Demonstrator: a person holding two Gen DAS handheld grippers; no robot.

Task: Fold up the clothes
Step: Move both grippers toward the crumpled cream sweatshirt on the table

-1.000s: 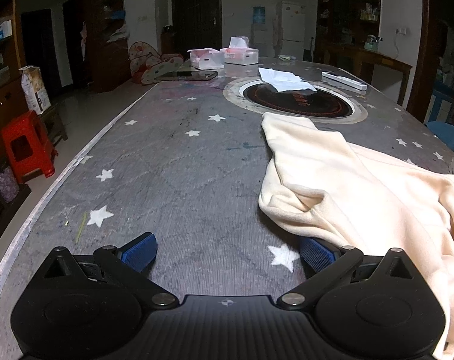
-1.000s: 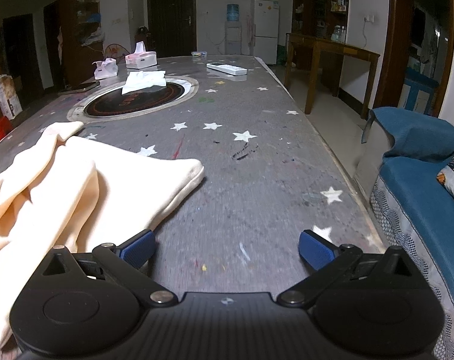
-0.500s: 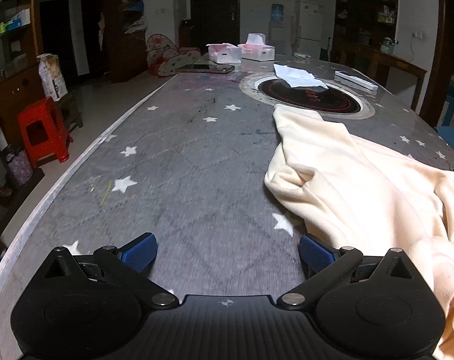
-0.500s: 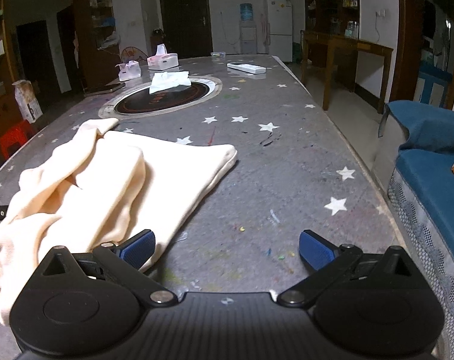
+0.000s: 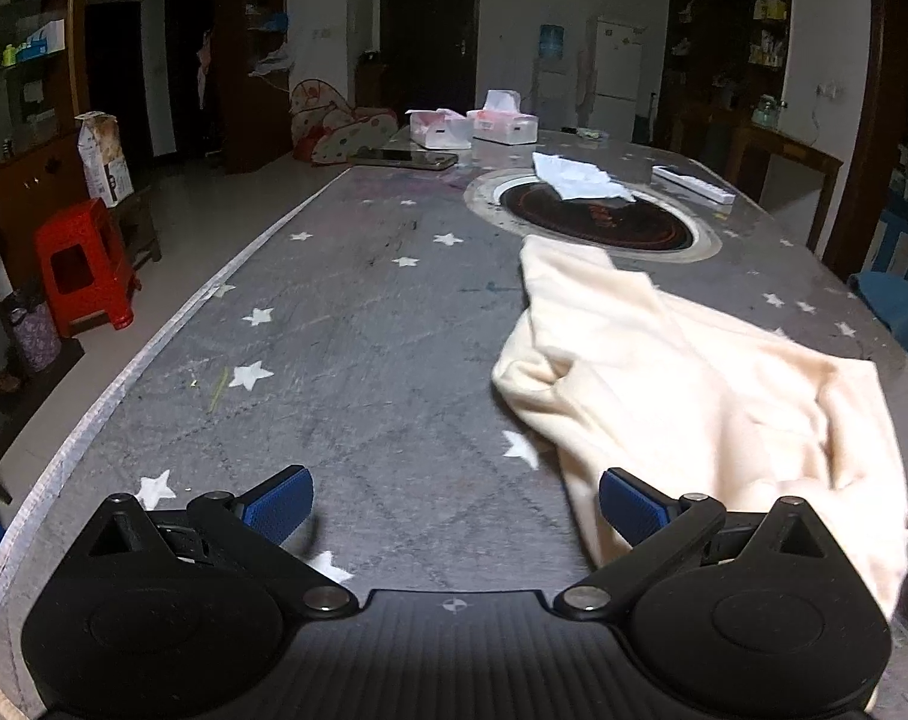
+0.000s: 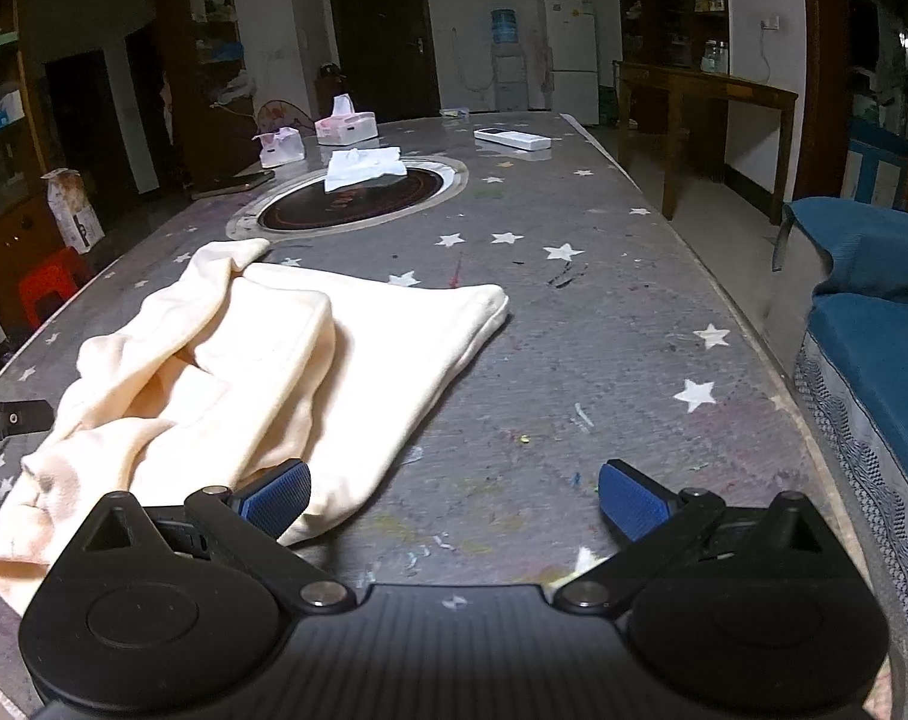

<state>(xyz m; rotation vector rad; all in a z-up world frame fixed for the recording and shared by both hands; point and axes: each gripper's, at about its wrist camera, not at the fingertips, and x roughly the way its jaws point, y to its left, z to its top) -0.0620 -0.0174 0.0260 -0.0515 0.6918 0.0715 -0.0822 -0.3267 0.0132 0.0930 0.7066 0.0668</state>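
My left tool hangs just over the tabletop with its blue fingers spread wide and nothing between them. The right-side finger sits over the near edge of the cream garment, though I cannot tell whether it touches the cloth. My right tool is spread wide too and grips nothing; its left-side finger overlaps the garment's near edge, while the other finger hangs over bare star-patterned tabletop.

The garment lies crumpled on the tabletop between my two tools, bunched and wrinkled at the near end. In the right view a smoother flap reaches out to a corner on the right, and a narrow part stretches away toward the round cooktop set into the tabletop. A bit of black hardware pokes in at the left edge of the right view, beside the cloth.

Beyond the garment, a white tissue lies on the cooktop's rim. Farther back stand two tissue boxes and a white remote, well apart from the cloth. Off the tabletop, a red stool stands on the floor to the left and a blue sofa sits to the right. A white fridge stands against the far wall.
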